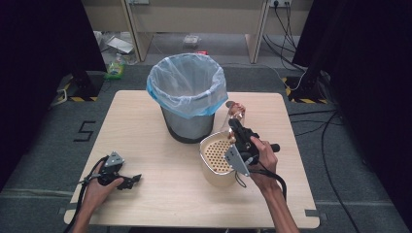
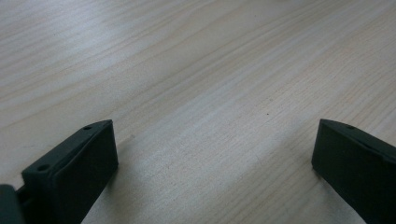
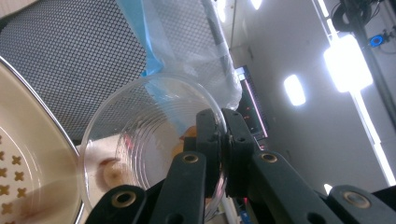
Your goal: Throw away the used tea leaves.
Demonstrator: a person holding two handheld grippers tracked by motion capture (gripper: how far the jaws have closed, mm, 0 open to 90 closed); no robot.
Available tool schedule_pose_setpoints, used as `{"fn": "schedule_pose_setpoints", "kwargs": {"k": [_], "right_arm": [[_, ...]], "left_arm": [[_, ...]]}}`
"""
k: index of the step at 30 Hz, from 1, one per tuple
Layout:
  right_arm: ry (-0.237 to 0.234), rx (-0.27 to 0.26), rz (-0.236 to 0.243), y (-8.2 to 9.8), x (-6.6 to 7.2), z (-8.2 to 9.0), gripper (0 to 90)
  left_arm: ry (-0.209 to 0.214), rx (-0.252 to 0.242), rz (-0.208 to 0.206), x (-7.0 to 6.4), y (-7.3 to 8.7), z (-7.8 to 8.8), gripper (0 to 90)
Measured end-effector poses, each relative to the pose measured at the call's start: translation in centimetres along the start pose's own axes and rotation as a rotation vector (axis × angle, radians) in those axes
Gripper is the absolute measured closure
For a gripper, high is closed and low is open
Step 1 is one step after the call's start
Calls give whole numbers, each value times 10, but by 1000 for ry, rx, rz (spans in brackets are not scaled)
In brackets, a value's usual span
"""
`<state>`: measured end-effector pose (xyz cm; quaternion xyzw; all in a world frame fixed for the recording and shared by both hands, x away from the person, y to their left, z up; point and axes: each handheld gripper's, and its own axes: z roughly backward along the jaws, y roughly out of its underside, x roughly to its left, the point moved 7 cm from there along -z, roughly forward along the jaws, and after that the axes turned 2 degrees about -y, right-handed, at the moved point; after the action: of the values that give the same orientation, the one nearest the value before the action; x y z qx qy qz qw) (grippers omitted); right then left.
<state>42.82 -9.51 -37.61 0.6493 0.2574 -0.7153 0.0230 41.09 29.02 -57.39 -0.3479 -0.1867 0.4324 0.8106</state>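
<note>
Item: clear plastic cup, wall pinched between the fingers of my right gripper, held tilted above the desk toward its far right part, just beside the bin. Something orange-brown shows through the cup; I cannot tell what.

Item: cream perforated container, on the desk directly beneath my right hand, right of centre.

Item: grey mesh waste bin with a pale blue liner bag, at the desk's far middle edge.

Item: my left gripper, resting low near the desk's near left corner, fingers spread wide over bare wood.
</note>
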Motion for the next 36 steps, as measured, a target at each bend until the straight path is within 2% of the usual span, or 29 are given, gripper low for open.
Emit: {"fn": "schedule_pose_setpoints", "kwargs": {"k": [1,2,4,6,7,11,13,14,16,18,20,21,23,26,28,30,32,33,34,35,36], "right_arm": [[8,-11,10,-1,0,0,876],[13,-1,33,0,2,-2,876],[4,17,44,3,7,-5,876],[8,8,67,1,11,-6,876],[8,14,98,1,12,-6,876],[36,-7,134,-3,13,-4,877],[27,13,135,2,14,-6,876],[27,25,120,5,13,-6,876],[30,-9,104,0,10,-1,876],[25,16,116,4,12,-4,877],[29,-11,102,-1,13,-1,877],[33,-22,115,-4,12,-2,877],[28,-5,129,-3,14,-5,877],[58,-16,146,-5,11,-3,877],[59,4,163,-3,13,-3,877],[73,-17,197,-8,14,-1,877],[58,3,195,-5,19,-3,877],[64,-22,183,-8,18,-1,877],[62,-25,179,-8,17,-2,877],[58,3,178,-6,18,-4,877],[65,-11,182,-8,17,-3,877]], "left_arm": [[0,0,0,0,0,0,0],[0,0,1,0,0,0,0],[0,0,0,0,0,0,0],[1,-1,1,0,0,0,0],[1,-1,1,0,0,0,0],[0,0,1,0,0,0,0],[0,0,1,0,0,0,0],[0,0,0,0,0,0,0],[0,0,1,0,0,0,0],[0,0,0,0,0,0,0],[0,-1,1,0,0,0,0],[0,0,1,0,0,0,0],[0,0,0,0,0,0,0],[0,0,1,0,0,0,0],[0,0,1,0,0,0,0],[0,0,1,0,0,0,0],[0,-1,1,0,0,0,0],[0,0,0,0,0,0,0],[0,0,1,0,0,0,0],[0,0,1,0,0,0,0],[0,0,1,0,0,0,0]]}}
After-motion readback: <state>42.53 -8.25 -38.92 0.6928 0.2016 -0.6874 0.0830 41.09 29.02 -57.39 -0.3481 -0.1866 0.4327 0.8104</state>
